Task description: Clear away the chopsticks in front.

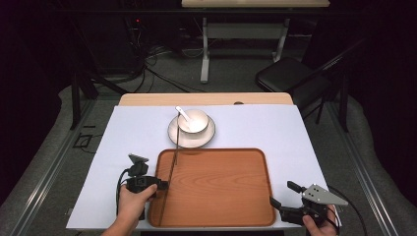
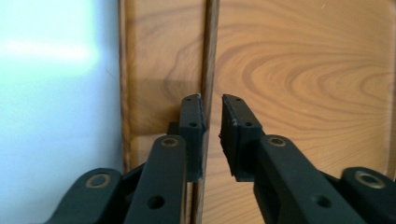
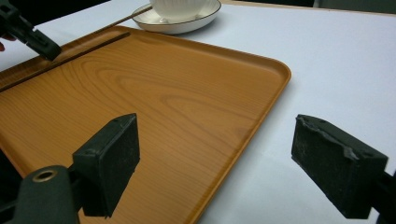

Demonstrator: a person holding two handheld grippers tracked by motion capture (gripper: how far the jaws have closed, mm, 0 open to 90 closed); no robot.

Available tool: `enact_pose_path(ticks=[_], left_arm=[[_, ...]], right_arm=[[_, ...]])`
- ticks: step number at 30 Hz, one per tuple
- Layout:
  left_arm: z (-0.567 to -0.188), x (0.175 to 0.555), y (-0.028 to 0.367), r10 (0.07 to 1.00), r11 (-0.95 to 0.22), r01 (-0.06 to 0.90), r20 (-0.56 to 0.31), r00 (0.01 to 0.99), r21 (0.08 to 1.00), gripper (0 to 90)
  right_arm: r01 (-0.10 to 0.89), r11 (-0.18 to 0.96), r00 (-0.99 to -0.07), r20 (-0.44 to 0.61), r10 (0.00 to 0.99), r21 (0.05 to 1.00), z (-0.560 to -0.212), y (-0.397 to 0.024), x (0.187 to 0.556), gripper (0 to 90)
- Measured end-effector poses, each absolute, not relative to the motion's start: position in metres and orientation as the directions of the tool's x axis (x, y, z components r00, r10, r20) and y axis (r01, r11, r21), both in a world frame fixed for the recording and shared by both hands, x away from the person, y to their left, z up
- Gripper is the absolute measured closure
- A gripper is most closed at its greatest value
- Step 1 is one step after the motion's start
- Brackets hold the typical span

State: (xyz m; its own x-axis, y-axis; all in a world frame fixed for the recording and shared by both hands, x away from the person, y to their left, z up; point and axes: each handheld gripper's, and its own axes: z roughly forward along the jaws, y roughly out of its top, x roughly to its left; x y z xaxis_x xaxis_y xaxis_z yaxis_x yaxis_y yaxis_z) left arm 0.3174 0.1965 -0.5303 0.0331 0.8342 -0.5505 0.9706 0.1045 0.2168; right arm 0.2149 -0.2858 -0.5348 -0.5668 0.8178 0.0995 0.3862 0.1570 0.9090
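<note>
Woodgrain is showing across the rounded-corner tray (image 1: 216,189), which is lying on a smooth white sheet (image 1: 128,137) over a pale wooden table (image 1: 147,99). A thin dark chopstick (image 1: 173,167) is lying along the tray's left side, its far end resting on the white saucer (image 1: 173,135) under a bowl (image 1: 194,120) and spoon (image 1: 181,112). The left gripper (image 2: 212,105) is being held around the chopstick, its fingers slightly parted, not pressing. The right gripper (image 3: 215,154) is being held wide apart at the tray's near right corner. A dark room with a black chair (image 1: 285,76) is lying beyond.

No legible text, label, brand, number or sign found on any surface in the high view or in either gripper view; nothing to record under this heading.
</note>
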Motion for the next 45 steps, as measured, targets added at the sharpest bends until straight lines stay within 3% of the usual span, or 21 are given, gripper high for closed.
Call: enact_pose_path(ticks=[6,16,21,24,32,40,45], left_arm=[[-0.517,0.323,0.198,0.832,0.104,0.958,-0.551,0.063,0.267,63.1],[-0.499,0.342,0.193,0.895,0.032,0.921,-0.421,0.147,0.389,48.9],[-0.494,0.351,0.193,0.903,0.026,0.920,-0.405,0.146,0.391,47.2],[-0.494,0.360,0.194,0.907,-0.001,0.893,-0.375,0.191,0.451,45.0],[-0.491,0.376,0.193,0.924,-0.036,0.869,-0.315,0.218,0.494,42.5],[-0.488,0.389,0.192,0.912,-0.020,0.892,-0.357,0.201,0.451,41.8],[-0.485,0.396,0.191,0.901,-0.008,0.885,-0.380,0.208,0.465,35.3]], right_arm=[[0.386,0.157,-0.567,0.099,0.818,0.909,-0.535,-0.286,0.215,15.1],[0.389,0.156,-0.566,0.102,0.818,0.908,-0.535,-0.286,0.215,15.0],[0.391,0.158,-0.566,0.102,0.818,0.907,-0.535,-0.286,0.216,15.1],[0.393,0.156,-0.566,0.104,0.818,0.906,-0.535,-0.286,0.216,15.1],[0.396,0.154,-0.566,0.108,0.818,0.905,-0.535,-0.286,0.216,15.1],[0.397,0.152,-0.565,0.111,0.818,0.905,-0.535,-0.286,0.216,15.1],[0.397,0.153,-0.566,0.109,0.817,0.905,-0.535,-0.286,0.216,15.1]])
